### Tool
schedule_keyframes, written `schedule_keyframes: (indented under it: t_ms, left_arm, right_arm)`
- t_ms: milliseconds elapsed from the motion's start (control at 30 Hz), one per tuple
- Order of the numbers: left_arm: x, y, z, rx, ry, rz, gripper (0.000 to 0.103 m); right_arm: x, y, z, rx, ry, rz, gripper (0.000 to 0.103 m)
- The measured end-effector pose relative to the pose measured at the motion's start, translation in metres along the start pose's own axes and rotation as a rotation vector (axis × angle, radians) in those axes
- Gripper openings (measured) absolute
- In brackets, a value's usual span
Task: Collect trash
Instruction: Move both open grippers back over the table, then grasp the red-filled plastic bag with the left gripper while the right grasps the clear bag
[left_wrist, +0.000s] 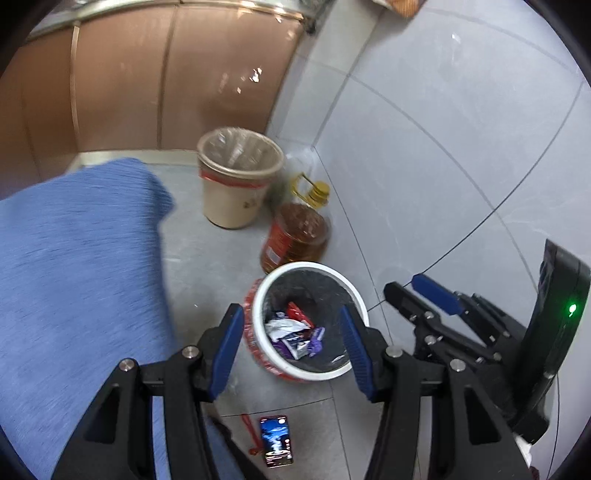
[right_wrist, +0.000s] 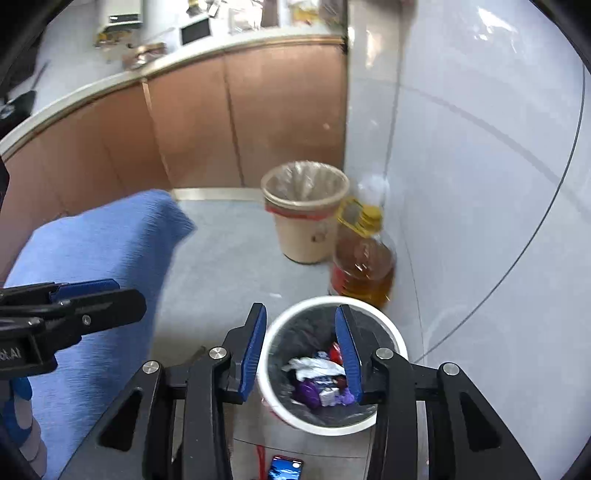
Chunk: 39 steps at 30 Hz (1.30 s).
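Grey tiled floor (left_wrist: 424, 129) carries everything here; brown cabinet fronts (left_wrist: 166, 81) run along its far edge, white wall to the right. Big blue cloth-covered surface (left_wrist: 74, 277) fills the left side, blurred, can't tell what it is. Beige lined bin (left_wrist: 236, 177) sits near the far corner of the floor, oil jug (left_wrist: 295, 232) just beside it. White-rimmed trash bin (left_wrist: 310, 269) with a black liner stands in front of the jug, close to the wall. Trash (left_wrist: 295, 332) is already inside it: crumpled white paper, purple and red wrappers. Phone (left_wrist: 276, 441) lies on the floor at the near edge, red cord next to it.

Left claw (left_wrist: 291, 350) hovers over the bin, spread, nothing in it. Right claw (right_wrist: 301, 354) likewise above the bin mouth, spread and empty.

Risks, as a guess: both claws crowd one bin, could clash or clip the rim and tip it. Jug touches the bin side, a shove could knock it. Phone could get mistaken for trash.
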<state>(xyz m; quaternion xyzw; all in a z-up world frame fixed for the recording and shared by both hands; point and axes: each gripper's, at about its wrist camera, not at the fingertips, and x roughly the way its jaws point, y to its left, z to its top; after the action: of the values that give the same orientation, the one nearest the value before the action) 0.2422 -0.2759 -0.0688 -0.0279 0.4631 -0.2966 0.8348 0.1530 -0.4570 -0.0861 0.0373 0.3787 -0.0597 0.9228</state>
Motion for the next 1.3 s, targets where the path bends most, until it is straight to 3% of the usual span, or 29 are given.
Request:
schedule_keyframes:
  t_ms: [133, 400, 800, 1067, 1300]
  left_arm:
    - [-0.054, 0.014, -0.019, -0.002, -0.068, 0.066, 0.052]
    - [-0.163, 0.077, -0.075, -0.074, -0.161, 0.196, 0.052]
    - [-0.297, 0.189, -0.173, -0.2, -0.243, 0.444, 0.056]
    - [-0.353, 0.257, -0.232, -0.324, -0.274, 0.574, 0.061]
    - [-0.348, 0.323, -0.283, -0.459, -0.217, 0.595, 0.061]
  right_arm:
    - [-0.039, 0.036, 0.005, -0.058, -0.048, 0.071, 0.039]
    - [-0.104, 0.113, 0.006, -0.194, -0.118, 0.186, 0.042]
    - [-0.158, 0.204, 0.002, -0.341, -0.162, 0.327, 0.043]
    - [-0.167, 0.267, -0.002, -0.397, -0.134, 0.445, 0.046]
    - [-0.14, 0.352, -0.015, -0.495, -0.063, 0.527, 0.048]
